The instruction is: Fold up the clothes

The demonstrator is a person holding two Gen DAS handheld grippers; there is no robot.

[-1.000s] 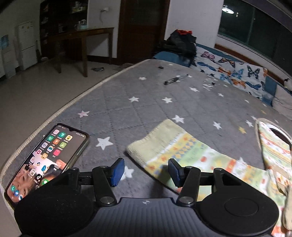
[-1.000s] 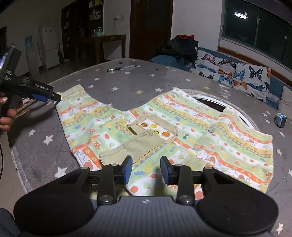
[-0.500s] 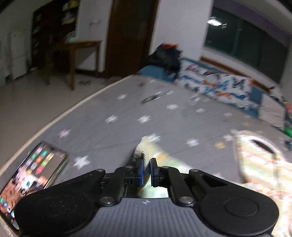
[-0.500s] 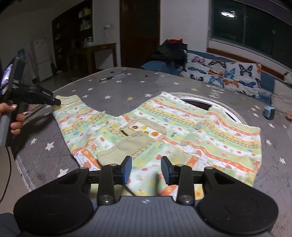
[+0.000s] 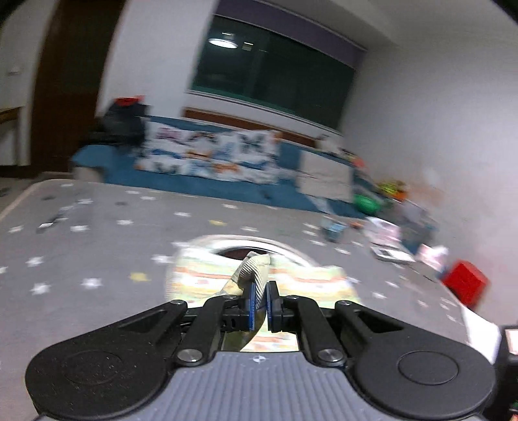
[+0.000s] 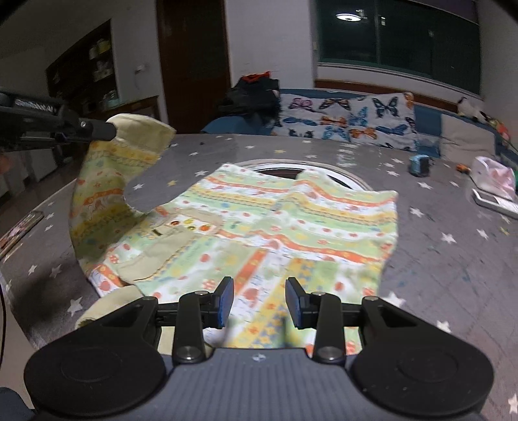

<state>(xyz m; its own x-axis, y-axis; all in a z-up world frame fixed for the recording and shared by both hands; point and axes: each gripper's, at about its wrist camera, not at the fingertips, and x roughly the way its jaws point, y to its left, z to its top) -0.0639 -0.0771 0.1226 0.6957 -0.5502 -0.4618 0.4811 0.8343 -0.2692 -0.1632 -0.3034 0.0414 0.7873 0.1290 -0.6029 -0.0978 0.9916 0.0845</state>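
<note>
The room is dim, lit from a round ceiling lamp whose reflection [image 6: 348, 16] glows in the dark window [image 6: 398, 42] at the far right. The left wrist view is heavily motion-smeared, sharp only at the near gripper body. The right wrist view is clearer, soft near its centre. Fisheye bending curves the edges, and black vignette fills the corners

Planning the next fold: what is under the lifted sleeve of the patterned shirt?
Under the raised sleeve, held by the left gripper, only bare star-print grey cover shows. What lies beneath the flat shirt is covered.
</note>
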